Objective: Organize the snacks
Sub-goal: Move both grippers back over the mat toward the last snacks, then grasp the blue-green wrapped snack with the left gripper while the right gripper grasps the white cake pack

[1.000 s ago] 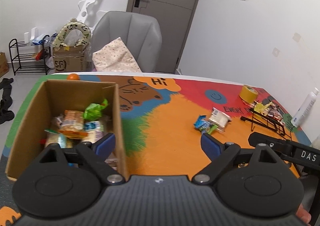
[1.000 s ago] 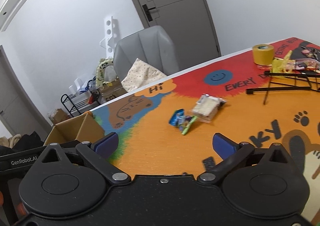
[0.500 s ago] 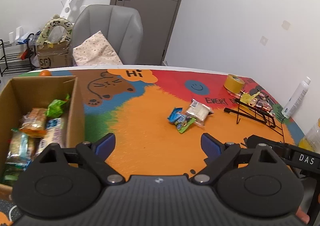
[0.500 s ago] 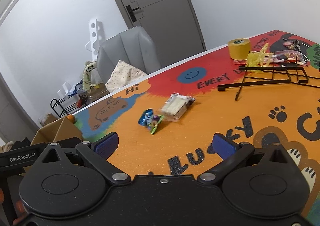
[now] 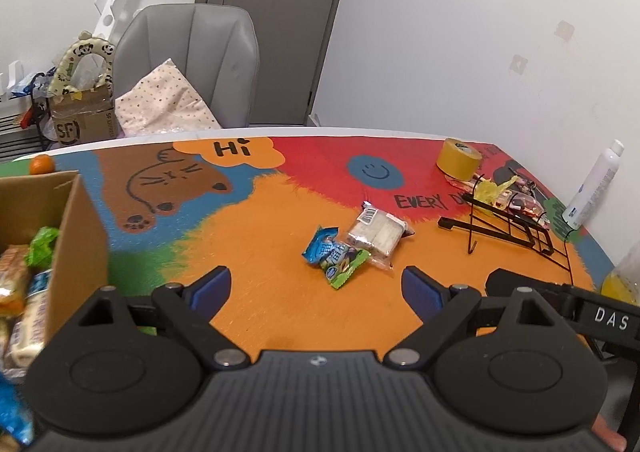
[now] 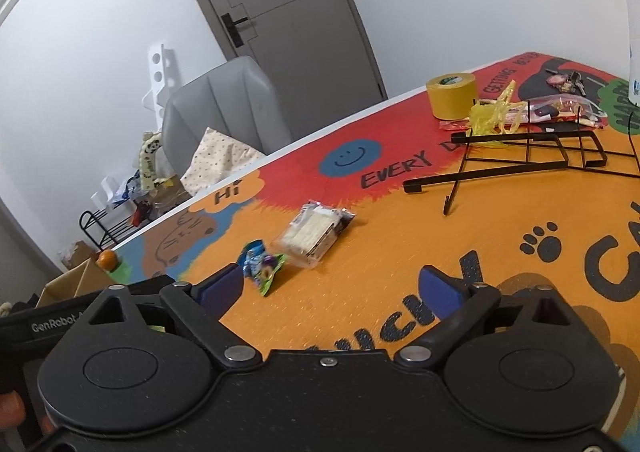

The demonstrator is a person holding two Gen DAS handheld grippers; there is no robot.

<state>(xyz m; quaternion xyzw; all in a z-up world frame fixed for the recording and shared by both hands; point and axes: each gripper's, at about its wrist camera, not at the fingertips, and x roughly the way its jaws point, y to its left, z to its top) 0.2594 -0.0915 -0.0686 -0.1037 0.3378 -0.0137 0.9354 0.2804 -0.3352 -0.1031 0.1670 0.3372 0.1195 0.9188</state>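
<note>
Left wrist view: taken from near edge of worktop (image 5: 260, 252), faced across it toward door (image 5: 276, 24), cardboard box (image 5: 76, 236) close at left. Right wrist view: set low over worktop (image 6: 380, 260), tilted, angled leftward. Shared by both: snack packets (image 5: 352, 248) (image 6: 296, 244), tape roll (image 5: 458, 159) (image 6: 451, 95), wire rack (image 5: 508, 228) (image 6: 520, 156), chair (image 5: 192, 60) (image 6: 224, 108).

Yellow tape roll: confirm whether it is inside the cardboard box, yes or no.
No, the yellow tape roll stands on the table mat near the far right edge, well apart from the cardboard box at the left.
</note>
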